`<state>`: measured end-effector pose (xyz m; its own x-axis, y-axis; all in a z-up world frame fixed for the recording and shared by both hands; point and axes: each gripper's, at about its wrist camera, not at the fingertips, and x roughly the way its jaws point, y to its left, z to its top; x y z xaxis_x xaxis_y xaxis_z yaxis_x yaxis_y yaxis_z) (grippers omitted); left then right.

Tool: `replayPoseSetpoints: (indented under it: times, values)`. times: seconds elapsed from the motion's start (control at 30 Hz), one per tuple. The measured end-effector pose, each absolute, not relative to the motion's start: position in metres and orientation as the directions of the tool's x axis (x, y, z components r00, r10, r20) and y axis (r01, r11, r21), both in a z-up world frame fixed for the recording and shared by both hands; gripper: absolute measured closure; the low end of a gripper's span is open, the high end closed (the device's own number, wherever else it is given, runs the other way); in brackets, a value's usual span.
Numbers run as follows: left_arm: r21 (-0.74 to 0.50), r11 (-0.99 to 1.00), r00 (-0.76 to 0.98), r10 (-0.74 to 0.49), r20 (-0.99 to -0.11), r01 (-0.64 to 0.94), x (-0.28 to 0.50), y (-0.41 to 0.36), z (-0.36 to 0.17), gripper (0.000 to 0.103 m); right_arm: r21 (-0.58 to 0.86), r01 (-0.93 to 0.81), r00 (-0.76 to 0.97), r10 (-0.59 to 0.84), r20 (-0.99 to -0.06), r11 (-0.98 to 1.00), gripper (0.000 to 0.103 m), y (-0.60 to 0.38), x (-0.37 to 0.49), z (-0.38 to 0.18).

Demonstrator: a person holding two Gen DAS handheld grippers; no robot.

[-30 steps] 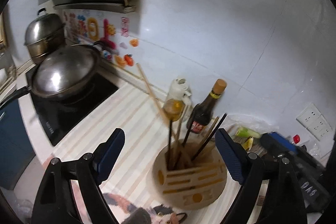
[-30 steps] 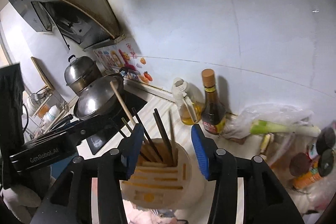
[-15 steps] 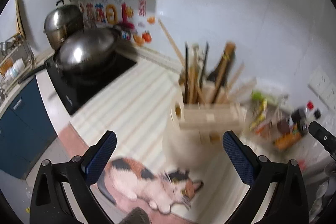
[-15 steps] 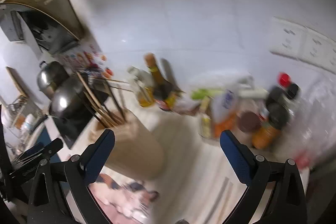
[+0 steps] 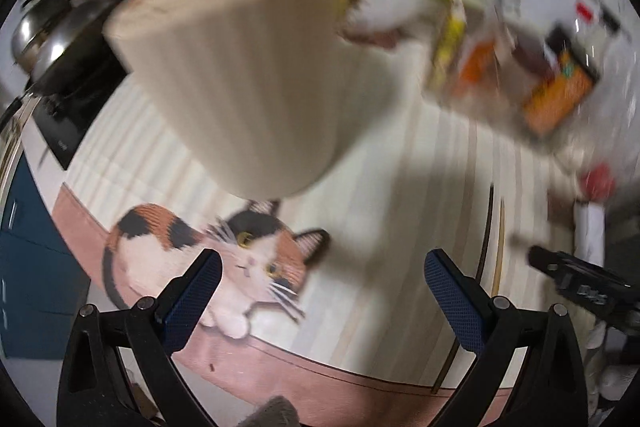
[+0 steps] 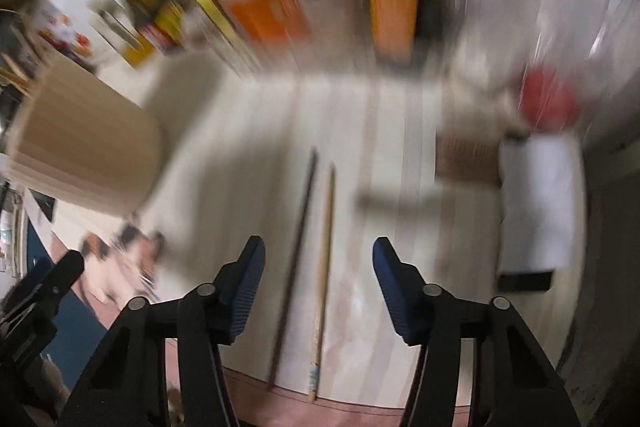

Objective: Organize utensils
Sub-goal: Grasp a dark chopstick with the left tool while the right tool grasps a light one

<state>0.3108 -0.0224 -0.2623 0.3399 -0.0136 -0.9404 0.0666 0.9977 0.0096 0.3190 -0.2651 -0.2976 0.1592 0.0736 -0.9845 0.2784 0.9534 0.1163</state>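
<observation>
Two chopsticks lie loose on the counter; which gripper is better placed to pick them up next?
Right. The right gripper is open with the dark chopstick and light chopstick between its fingers; the left gripper faces the cat mat.

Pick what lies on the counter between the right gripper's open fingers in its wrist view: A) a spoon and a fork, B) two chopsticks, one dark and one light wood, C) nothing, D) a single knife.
B: the right gripper is open over a dark chopstick and a light wooden chopstick, side by side on the striped counter.
</observation>
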Motion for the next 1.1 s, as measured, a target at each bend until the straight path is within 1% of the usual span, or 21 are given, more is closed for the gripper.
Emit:
replayPoseSetpoints:
  times: [0.07, 0.1, 0.13, 0.17, 0.2, 0.23, 0.27, 0.3, 0.33, 0.43, 0.5, 0.57, 0.63, 0.77, 0.8, 0.83, 0.87, 0.9, 0.93, 1.0, 1.1]
  values:
    - [0.033, 0.994, 0.314, -0.001, -0.949, 0.104, 0.31, -0.037, -0.276, 0.0, 0.117, 0.281, 0.12, 0.086, -0.989, 0.952, 0.055, -0.263, 0.32, -0.32]
    - [0.043, 0.992, 0.306, 0.005, -0.952, 0.116, 0.309, -0.042, -0.28, 0.0, 0.117, 0.282, 0.111, 0.088, -0.99, 0.952, 0.059, -0.263, 0.32, -0.328]
    - [0.053, 0.99, 0.299, 0.011, -0.954, 0.133, 0.308, -0.047, -0.284, 0.0, 0.124, 0.274, 0.098, 0.1, -0.99, 0.954, 0.06, -0.261, 0.32, -0.337]
    - [0.062, 0.987, 0.293, 0.016, -0.956, 0.148, 0.308, -0.051, -0.287, 0.0, 0.113, 0.264, 0.082, 0.095, -0.992, 0.958, 0.064, -0.259, 0.32, -0.344]
    - [0.067, 0.985, 0.29, 0.019, -0.957, 0.158, 0.308, -0.055, -0.29, 0.0, 0.097, 0.254, 0.063, 0.083, -0.995, 0.962, 0.071, -0.257, 0.319, -0.35]
    - [0.074, 0.982, 0.285, 0.022, -0.958, 0.172, 0.308, -0.061, -0.293, 0.0, 0.082, 0.238, 0.084, 0.064, -0.994, 0.968, 0.077, -0.254, 0.317, -0.347]
    - [0.078, 0.981, 0.282, 0.025, -0.959, 0.18, 0.308, -0.063, -0.295, 0.0, 0.059, 0.219, 0.069, 0.045, -0.997, 0.974, 0.09, -0.254, 0.316, -0.348]
    - [0.084, 0.978, 0.275, 0.028, -0.961, 0.192, 0.308, -0.068, -0.3, 0.0, 0.044, 0.219, 0.07, 0.029, -0.997, 0.975, 0.097, -0.257, 0.315, -0.348]
    - [0.081, 0.975, 0.268, 0.023, -0.963, 0.208, 0.307, -0.074, -0.303, 0.0, 0.056, 0.238, 0.073, 0.04, -0.997, 0.97, 0.097, -0.267, 0.311, -0.346]
    - [0.068, 0.967, 0.252, 0.004, -0.968, 0.245, 0.305, -0.091, -0.311, 0.0, 0.02, 0.296, 0.055, 0.004, -0.998, 0.955, 0.097, -0.296, 0.297, -0.342]
    - [0.032, 0.96, 0.229, -0.033, -0.973, 0.277, 0.304, -0.106, -0.318, 0.001, 0.006, 0.329, 0.042, -0.008, -0.999, 0.944, 0.097, -0.315, 0.286, -0.34]
    - [-0.004, 0.951, 0.198, -0.069, -0.978, 0.309, 0.305, -0.122, -0.326, 0.005, -0.007, 0.363, 0.026, -0.017, -1.0, 0.932, 0.097, -0.337, 0.277, -0.337]
    - [-0.027, 0.939, 0.168, -0.09, -0.982, 0.343, 0.308, -0.142, -0.335, 0.021, -0.013, 0.386, 0.018, -0.021, -1.0, 0.922, 0.097, -0.351, 0.271, -0.335]
    - [-0.022, 0.917, 0.147, -0.087, -0.985, 0.399, 0.313, -0.171, -0.349, 0.033, 0.036, 0.424, 0.031, 0.025, -0.999, 0.905, 0.097, -0.367, 0.265, -0.333]
    - [-0.01, 0.91, 0.148, -0.078, -0.986, 0.415, 0.314, -0.177, -0.352, 0.044, 0.038, 0.424, 0.031, 0.028, -0.999, 0.905, 0.097, -0.368, 0.265, -0.332]
    - [-0.011, 0.904, 0.15, -0.083, -0.985, 0.427, 0.315, -0.182, -0.353, 0.05, 0.036, 0.423, 0.03, 0.026, -0.999, 0.906, 0.097, -0.368, 0.266, -0.332]
    - [-0.007, 0.902, 0.16, -0.085, -0.983, 0.431, 0.316, -0.184, -0.351, 0.054, 0.035, 0.423, 0.028, 0.025, -0.999, 0.906, 0.097, -0.37, 0.265, -0.331]
    - [-0.021, 0.9, 0.155, -0.098, -0.983, 0.436, 0.318, -0.186, -0.35, 0.065, 0.032, 0.423, 0.026, 0.023, -0.999, 0.906, 0.097, -0.37, 0.265, -0.331]
    - [-0.025, 0.902, 0.155, -0.102, -0.983, 0.432, 0.32, -0.185, -0.349, 0.082, 0.027, 0.423, 0.022, 0.02, -1.0, 0.906, 0.097, -0.37, 0.266, -0.33]
    - [-0.028, 0.911, 0.156, -0.101, -0.983, 0.411, 0.323, -0.18, -0.348, 0.098, 0.008, 0.42, 0.014, 0.002, -1.0, 0.907, 0.096, -0.368, 0.268, -0.329]
    - [-0.03, 0.935, 0.158, -0.091, -0.983, 0.352, 0.328, -0.159, -0.346, 0.099, 0.022, 0.394, 0.026, 0.013, -1.0, 0.919, 0.096, -0.347, 0.275, -0.334]
